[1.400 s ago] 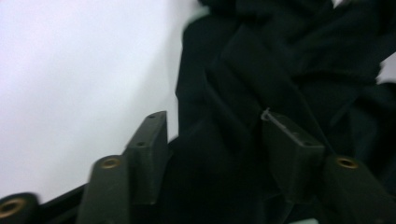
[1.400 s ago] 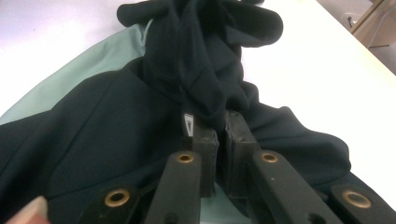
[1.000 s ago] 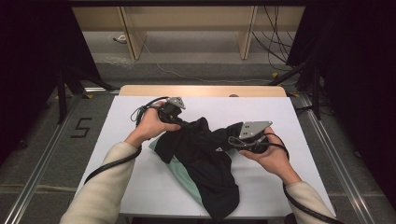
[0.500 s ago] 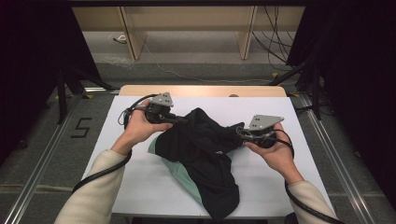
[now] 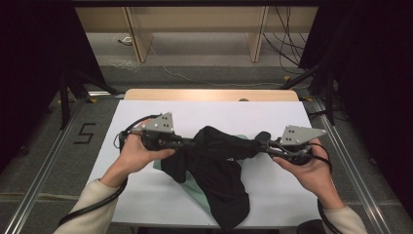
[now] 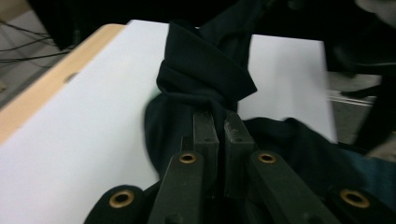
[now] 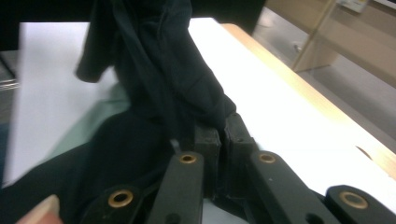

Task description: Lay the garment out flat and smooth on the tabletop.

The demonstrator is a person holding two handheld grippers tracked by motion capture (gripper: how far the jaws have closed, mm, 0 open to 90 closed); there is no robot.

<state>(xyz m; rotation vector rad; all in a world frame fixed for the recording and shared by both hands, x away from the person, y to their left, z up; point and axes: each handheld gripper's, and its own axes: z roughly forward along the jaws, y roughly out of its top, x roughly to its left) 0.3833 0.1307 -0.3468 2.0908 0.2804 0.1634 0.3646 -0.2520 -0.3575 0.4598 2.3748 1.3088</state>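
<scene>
black shirt (image 5: 214, 161) was soft, light and floppy, so both grippers, left (image 5: 187, 143) and right (image 5: 260, 144), had jaws clenched on bunched edges.

This looks like a lab set up for recordings. A white rectangular tabletop (image 5: 146, 195) with a pale wooden far edge stands inside black curtains (image 5: 370, 73). Metal floor rails (image 5: 44, 165) run beside it, a number 5 (image 5: 84, 133) is marked on the grey floor, and loose cables (image 5: 287, 53) lie near plain wooden shelving (image 5: 195, 19).
</scene>
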